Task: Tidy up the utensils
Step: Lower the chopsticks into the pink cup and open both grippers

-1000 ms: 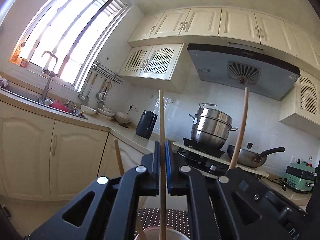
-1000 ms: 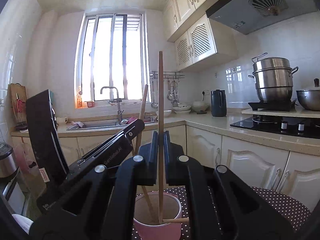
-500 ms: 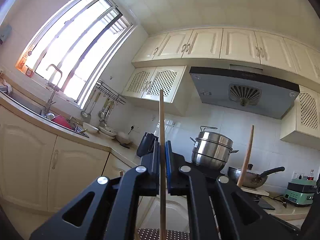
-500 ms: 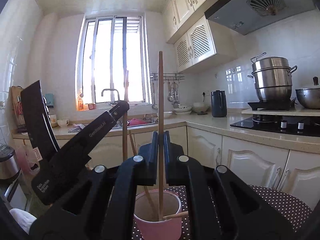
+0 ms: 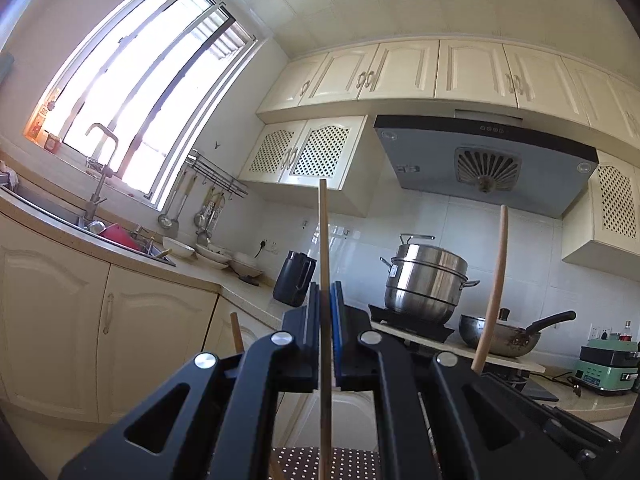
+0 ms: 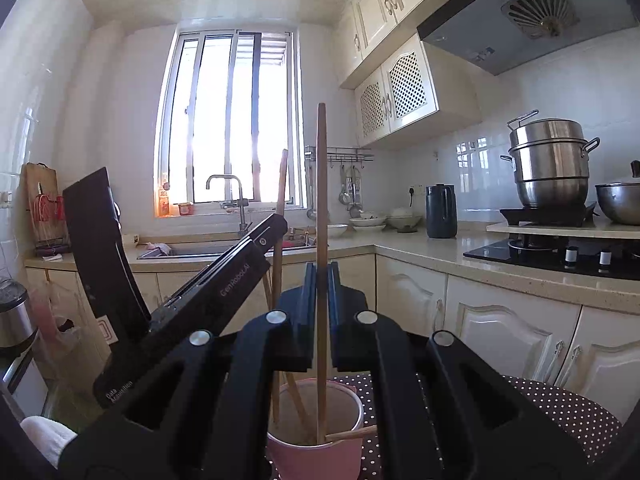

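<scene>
Standing in the pink cup: several wooden chopsticks.

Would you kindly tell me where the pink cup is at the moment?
In the right wrist view, the pink cup stands bottom centre on the polka-dot cloth, directly beneath the right gripper, with chopsticks in it.

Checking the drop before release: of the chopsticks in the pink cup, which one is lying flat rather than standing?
The short one lying across the pink cup, its end over the right rim. The others stand upright or lean, including the one in the right gripper.
</scene>
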### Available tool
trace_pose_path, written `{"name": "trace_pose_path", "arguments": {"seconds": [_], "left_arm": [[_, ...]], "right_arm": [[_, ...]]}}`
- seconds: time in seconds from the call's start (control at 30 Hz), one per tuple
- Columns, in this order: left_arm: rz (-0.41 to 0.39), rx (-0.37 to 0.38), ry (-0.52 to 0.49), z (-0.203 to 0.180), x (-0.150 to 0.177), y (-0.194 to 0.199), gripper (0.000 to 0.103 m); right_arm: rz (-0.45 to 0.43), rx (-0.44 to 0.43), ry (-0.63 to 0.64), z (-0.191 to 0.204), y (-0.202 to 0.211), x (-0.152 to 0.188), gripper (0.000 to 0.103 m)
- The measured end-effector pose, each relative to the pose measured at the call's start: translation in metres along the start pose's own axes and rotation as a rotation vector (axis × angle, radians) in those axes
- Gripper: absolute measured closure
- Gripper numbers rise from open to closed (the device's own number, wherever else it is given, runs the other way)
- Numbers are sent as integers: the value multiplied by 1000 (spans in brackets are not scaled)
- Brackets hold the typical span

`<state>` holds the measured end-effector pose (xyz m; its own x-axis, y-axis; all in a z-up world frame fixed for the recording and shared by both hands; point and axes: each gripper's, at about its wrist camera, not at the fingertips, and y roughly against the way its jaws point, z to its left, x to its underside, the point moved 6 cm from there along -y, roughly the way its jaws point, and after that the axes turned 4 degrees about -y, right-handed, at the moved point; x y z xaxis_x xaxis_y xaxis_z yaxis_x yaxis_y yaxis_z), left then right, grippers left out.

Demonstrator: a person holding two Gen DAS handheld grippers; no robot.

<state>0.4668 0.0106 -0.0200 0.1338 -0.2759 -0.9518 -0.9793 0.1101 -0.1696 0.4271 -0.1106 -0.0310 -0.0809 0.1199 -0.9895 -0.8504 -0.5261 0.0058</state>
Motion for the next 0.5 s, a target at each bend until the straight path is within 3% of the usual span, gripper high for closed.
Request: {"name": "trace_pose_path", "arguments": {"seconds": [0.3, 0.43, 0.5], "left_arm": [[150, -2, -87, -2, 26, 21, 97], [203, -4, -78, 0, 29, 31, 94], [222, -16, -93, -1, 27, 38, 62]], "right_arm": [[56, 27, 24, 9, 3, 10, 97], [67, 56, 40, 14, 7, 9, 97], [73, 79, 50, 16, 9, 8, 94]]}}
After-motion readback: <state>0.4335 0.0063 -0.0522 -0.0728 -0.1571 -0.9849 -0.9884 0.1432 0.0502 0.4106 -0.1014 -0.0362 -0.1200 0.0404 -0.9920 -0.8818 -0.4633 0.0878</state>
